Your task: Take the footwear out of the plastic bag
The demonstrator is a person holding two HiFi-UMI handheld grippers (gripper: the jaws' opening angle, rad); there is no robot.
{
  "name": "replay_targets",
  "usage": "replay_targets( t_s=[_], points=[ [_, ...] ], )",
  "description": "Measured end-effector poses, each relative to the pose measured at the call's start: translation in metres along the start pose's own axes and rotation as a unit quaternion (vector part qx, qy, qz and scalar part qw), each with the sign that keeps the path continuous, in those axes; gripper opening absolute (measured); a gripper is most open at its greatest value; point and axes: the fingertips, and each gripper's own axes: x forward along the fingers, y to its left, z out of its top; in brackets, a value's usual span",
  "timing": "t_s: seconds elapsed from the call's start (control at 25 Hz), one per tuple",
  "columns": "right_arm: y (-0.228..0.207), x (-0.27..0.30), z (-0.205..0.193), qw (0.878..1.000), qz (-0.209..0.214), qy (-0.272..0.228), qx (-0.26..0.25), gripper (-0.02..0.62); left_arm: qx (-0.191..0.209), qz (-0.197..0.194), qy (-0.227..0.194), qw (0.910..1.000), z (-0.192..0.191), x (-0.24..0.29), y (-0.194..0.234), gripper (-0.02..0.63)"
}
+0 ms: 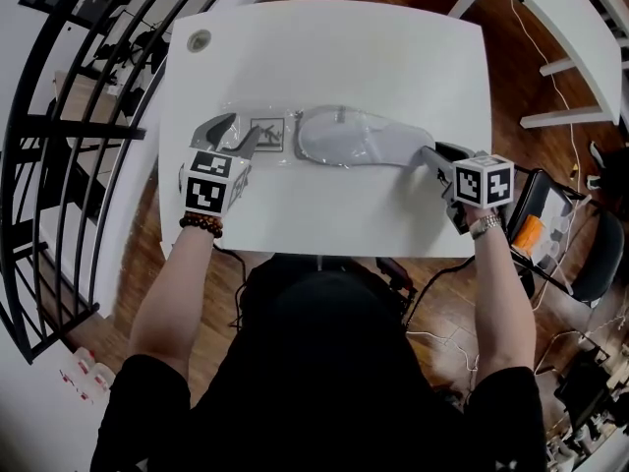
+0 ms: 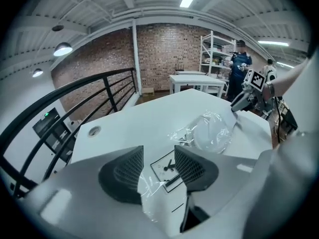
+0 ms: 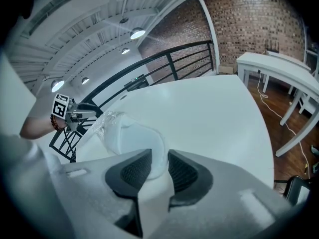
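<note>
A white slipper (image 1: 359, 138) lies across the white table (image 1: 324, 57), mostly inside a clear plastic bag (image 1: 270, 136) that carries a printed label. My left gripper (image 1: 246, 124) stands open at the bag's left end. The label end of the bag (image 2: 167, 169) lies loose between the left gripper's (image 2: 158, 152) jaws, and the pads do not press on it. My right gripper (image 1: 427, 155) is at the slipper's right end. In the right gripper view the slipper (image 3: 134, 136) fills the gap and the right gripper (image 3: 159, 159) is shut on it.
A round cable hole (image 1: 200, 39) sits at the table's far left corner. A black railing (image 1: 69, 146) runs along the left side. Another white table (image 1: 560, 28) stands at the far right, and a dark case with an orange thing (image 1: 536, 229) sits on the floor to the right. A person (image 2: 240, 63) stands by shelves far off.
</note>
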Motion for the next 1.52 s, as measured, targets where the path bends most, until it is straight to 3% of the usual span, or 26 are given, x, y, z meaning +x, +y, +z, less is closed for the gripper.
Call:
replay_targets(
  t_s=[0.24, 0.48, 0.68, 0.92, 1.0, 1.16, 1.52],
  points=[
    [-0.002, 0.003, -0.002, 1.0, -0.006, 0.001, 0.004, 0.097, 0.057, -0.045, 0.036, 0.9967, -0.002, 0.03, -0.041, 0.209],
    [-0.004, 0.001, 0.006, 0.999, -0.033, -0.003, -0.033, 0.138, 0.07, -0.066, 0.071, 0.9928, -0.016, 0.048, -0.054, 0.204],
    [0.013, -0.001, 0.024, 0.989, -0.057, -0.005, -0.134, 0.158, 0.07, -0.068, 0.079, 0.9921, -0.02, 0.054, -0.055, 0.204],
    [0.062, 0.02, 0.035, 0.967, -0.04, 0.01, -0.252, 0.152, 0.07, -0.07, 0.086, 0.9914, -0.025, 0.058, -0.058, 0.196],
    [0.07, 0.027, 0.034, 0.964, -0.036, 0.017, -0.263, 0.096, 0.071, -0.071, 0.087, 0.9912, -0.025, 0.058, -0.059, 0.19],
    [0.073, 0.038, 0.03, 0.96, -0.043, 0.03, -0.275, 0.053, 0.075, -0.072, 0.088, 0.9907, -0.025, 0.06, -0.06, 0.173],
    [0.067, 0.047, 0.019, 0.957, -0.056, 0.052, -0.278, 0.037, 0.078, -0.074, 0.102, 0.9889, -0.032, 0.063, -0.061, 0.14]
  ],
)
